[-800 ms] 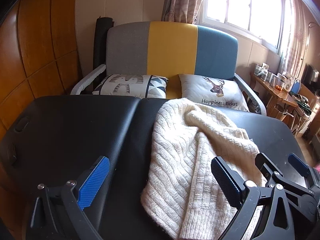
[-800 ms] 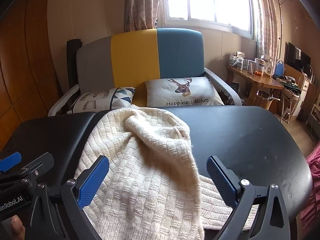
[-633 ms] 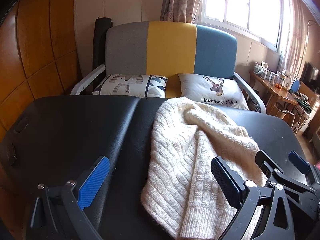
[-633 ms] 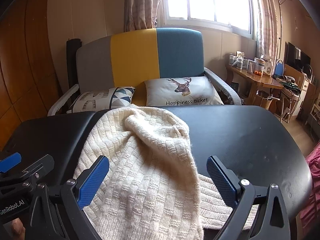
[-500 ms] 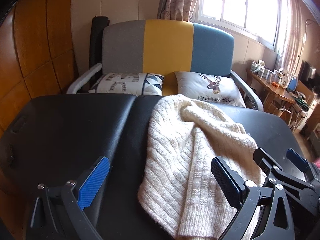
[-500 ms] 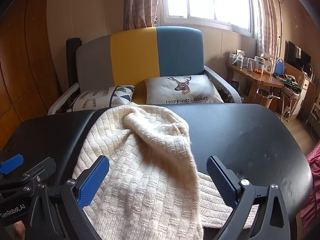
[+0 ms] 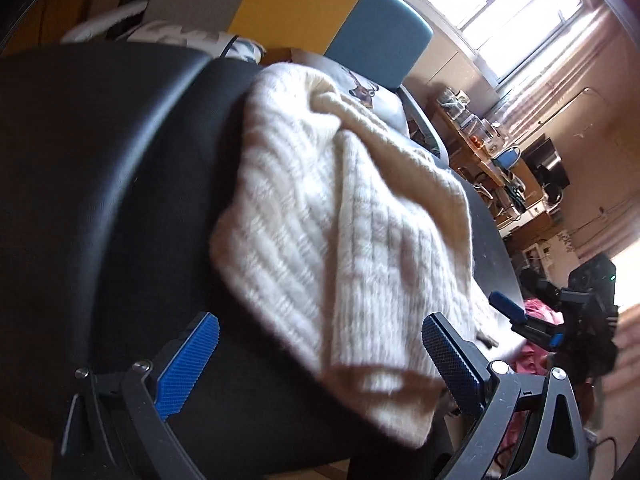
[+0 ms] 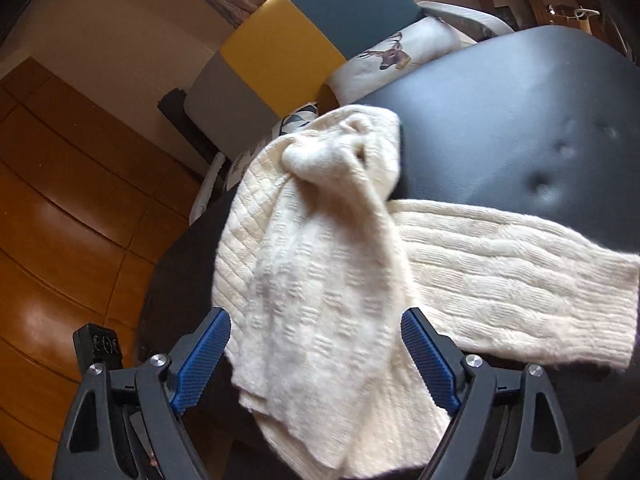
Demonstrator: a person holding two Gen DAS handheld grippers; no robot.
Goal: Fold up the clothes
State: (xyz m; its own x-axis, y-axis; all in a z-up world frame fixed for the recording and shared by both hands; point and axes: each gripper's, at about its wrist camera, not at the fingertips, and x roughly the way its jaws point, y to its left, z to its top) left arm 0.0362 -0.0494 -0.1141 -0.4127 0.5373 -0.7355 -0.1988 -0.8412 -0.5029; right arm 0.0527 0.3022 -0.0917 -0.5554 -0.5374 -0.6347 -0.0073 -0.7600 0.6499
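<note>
A cream knitted sweater (image 7: 320,220) lies crumpled on the black padded table (image 7: 100,160). In the left wrist view my left gripper (image 7: 320,366) stands open, and the sweater's near hem lies between its blue pads without touching them. My right gripper (image 7: 528,326) shows at the table's right edge. In the right wrist view the sweater (image 8: 320,272) is bunched at the top, with one sleeve (image 8: 520,280) stretched out to the right over the table (image 8: 520,120). The right gripper (image 8: 316,360) is open just above the sweater's near edge, fabric lying between its jaws.
A sofa (image 7: 336,12) with a grey, yellow and blue back stands behind the table, with a deer cushion (image 8: 400,56) on it. Wooden wall panels (image 8: 60,220) are on the left. A cluttered desk (image 7: 480,148) and pink cloth (image 7: 536,360) lie past the table's right end.
Both grippers have dipped down and come closer to the sweater, and both views have rolled. The right gripper has moved out to the right. The jaws stay wide.
</note>
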